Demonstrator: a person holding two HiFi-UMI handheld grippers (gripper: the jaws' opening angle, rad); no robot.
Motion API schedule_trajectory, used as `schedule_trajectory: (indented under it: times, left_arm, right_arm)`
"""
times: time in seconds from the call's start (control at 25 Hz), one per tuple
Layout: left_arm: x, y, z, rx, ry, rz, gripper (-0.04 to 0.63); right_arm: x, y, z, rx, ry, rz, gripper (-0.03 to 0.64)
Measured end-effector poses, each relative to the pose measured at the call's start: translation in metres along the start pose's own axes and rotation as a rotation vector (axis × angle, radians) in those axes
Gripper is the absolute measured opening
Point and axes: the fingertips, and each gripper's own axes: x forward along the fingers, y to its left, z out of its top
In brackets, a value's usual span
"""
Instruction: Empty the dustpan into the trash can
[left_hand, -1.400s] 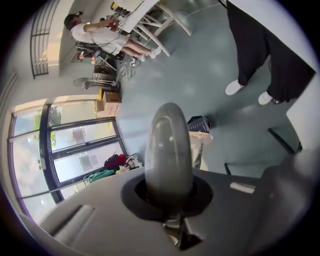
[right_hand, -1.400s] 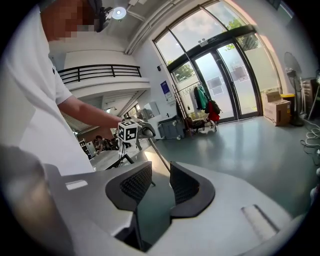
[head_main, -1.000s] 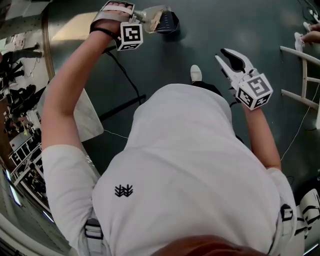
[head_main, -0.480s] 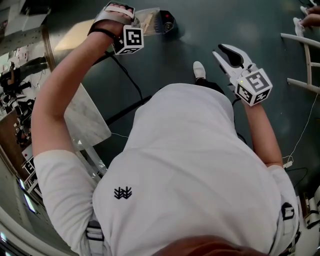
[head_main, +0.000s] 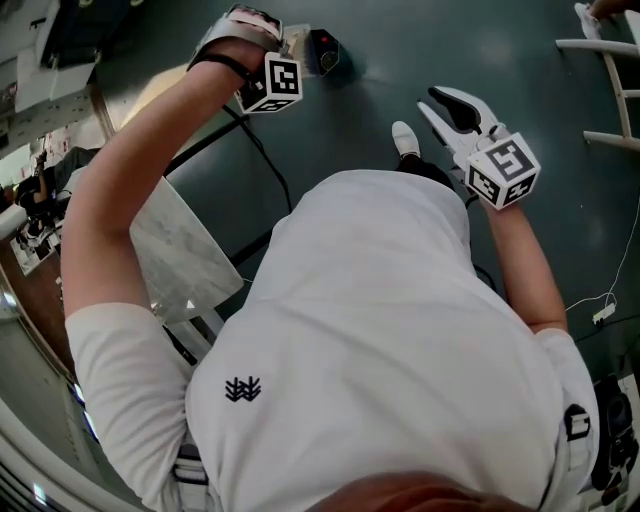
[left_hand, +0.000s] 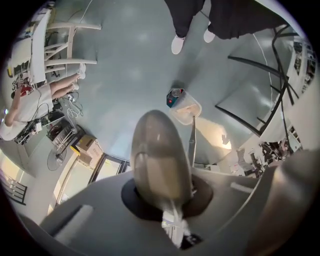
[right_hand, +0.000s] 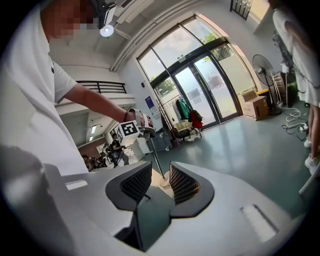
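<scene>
My left gripper (head_main: 262, 35) is raised at the top left and is shut on the long thin handle (left_hand: 192, 145) of the pale dustpan (left_hand: 185, 111). The dustpan (head_main: 297, 42) hangs right beside the small dark trash can (head_main: 325, 50) on the floor. From the left gripper view, the can (left_hand: 174, 97) looks blue and red, just beyond the pan. My right gripper (head_main: 450, 103) is held out to the right with its jaws apart and nothing in them. In the right gripper view, its mesh pads (right_hand: 182, 182) frame the far-off handle (right_hand: 155, 157) and the left gripper (right_hand: 137, 122).
My white shoe (head_main: 405, 140) stands on the dark green floor near black cables (head_main: 260, 160). A marbled board (head_main: 175, 250) leans at the left. A white frame (head_main: 600, 50) is at the top right. Cardboard boxes (left_hand: 87, 147) and a seated person (left_hand: 30, 95) are off to one side.
The left gripper with the dustpan has shifted slightly right, closer to the trash can, and less of the pan shows. The right gripper has barely moved.
</scene>
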Motion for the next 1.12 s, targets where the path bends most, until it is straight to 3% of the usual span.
schedule_trajectory:
  times: [0.2,0.48,1.12]
  left_arm:
    - [0.002,0.022,0.008,0.068,0.007,-0.014,0.057]
    - [0.003,0.019,0.021,0.155,0.025,-0.02,0.057]
    - [0.007,-0.005,0.005,0.092,0.04,-0.117,0.057]
  right_arm:
    - [-0.01,-0.013,-0.002,0.029,-0.023,-0.03,0.091]
    - [-0.017,-0.021,-0.012,0.044,-0.021,-0.048,0.09]
    - [-0.009,-0.02,-0.012,0.043,-0.013,-0.022,0.091]
